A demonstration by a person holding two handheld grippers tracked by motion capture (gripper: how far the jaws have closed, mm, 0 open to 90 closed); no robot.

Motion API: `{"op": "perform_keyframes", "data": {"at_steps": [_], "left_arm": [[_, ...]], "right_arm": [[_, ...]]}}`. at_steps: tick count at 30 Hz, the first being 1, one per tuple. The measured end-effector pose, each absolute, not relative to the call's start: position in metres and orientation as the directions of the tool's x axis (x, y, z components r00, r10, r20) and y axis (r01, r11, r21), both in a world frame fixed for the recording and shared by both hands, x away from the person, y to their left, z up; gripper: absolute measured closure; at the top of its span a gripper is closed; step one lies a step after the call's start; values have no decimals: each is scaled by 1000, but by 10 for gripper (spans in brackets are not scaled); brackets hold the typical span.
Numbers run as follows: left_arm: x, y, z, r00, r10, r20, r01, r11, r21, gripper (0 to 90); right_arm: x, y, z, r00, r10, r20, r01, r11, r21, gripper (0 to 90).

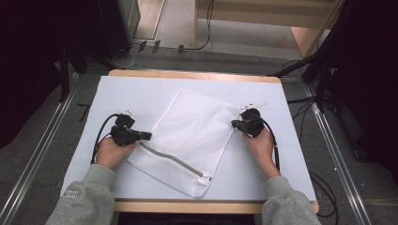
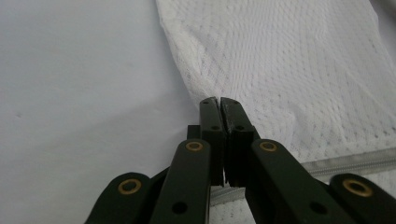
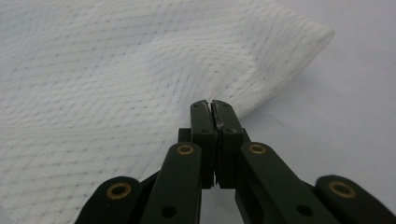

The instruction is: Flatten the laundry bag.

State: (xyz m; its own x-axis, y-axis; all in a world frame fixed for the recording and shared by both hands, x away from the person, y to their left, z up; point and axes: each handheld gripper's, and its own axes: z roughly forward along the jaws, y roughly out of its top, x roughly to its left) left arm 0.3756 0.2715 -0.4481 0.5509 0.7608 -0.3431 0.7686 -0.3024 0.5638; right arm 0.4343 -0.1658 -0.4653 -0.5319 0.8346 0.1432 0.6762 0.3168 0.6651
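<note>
A white mesh laundry bag [image 1: 187, 136] lies flat and askew on the white table cover [image 1: 136, 93]. Its grey zipper [image 1: 173, 161] runs along the near end. My left gripper [image 1: 148, 136] is at the bag's left edge, just above the zipper [image 2: 355, 163]. In the left gripper view the jaws [image 2: 219, 100] are pressed together on the hem of the mesh [image 2: 289, 70]. At the bag's far right corner, my right gripper [image 1: 233, 123] is also shut. The right gripper view shows its tips [image 3: 211, 103] pinching the edge of the mesh [image 3: 116, 70], which lifts slightly there.
The cover lies on a wooden table [image 1: 187, 74] with bare white surface around the bag. Beyond the far edge, cables [image 1: 141, 47] and dark stands sit on a grey floor. Metal rails [image 1: 42, 154] run along both sides.
</note>
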Motion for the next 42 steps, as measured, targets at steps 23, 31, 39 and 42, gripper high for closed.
{"op": "perform_keyframes", "data": {"at_steps": [23, 31, 39, 42], "left_arm": [[374, 265, -441, 542, 777, -321, 744, -266, 613, 576], [396, 259, -444, 550, 777, -307, 742, -286, 606, 533], [409, 248, -450, 545, 784, -299, 753, -300, 586, 529], [413, 247, -451, 537, 787, -304, 762, -298, 576, 534]], "right_arm": [[427, -158, -450, -567, 809, 152, 618, 297, 728, 701], [380, -156, -450, -583, 793, 176, 614, 288, 735, 629], [349, -155, -463, -559, 806, 195, 660, 290, 693, 557], [344, -154, -465, -556, 811, 181, 661, 300, 688, 549]]}}
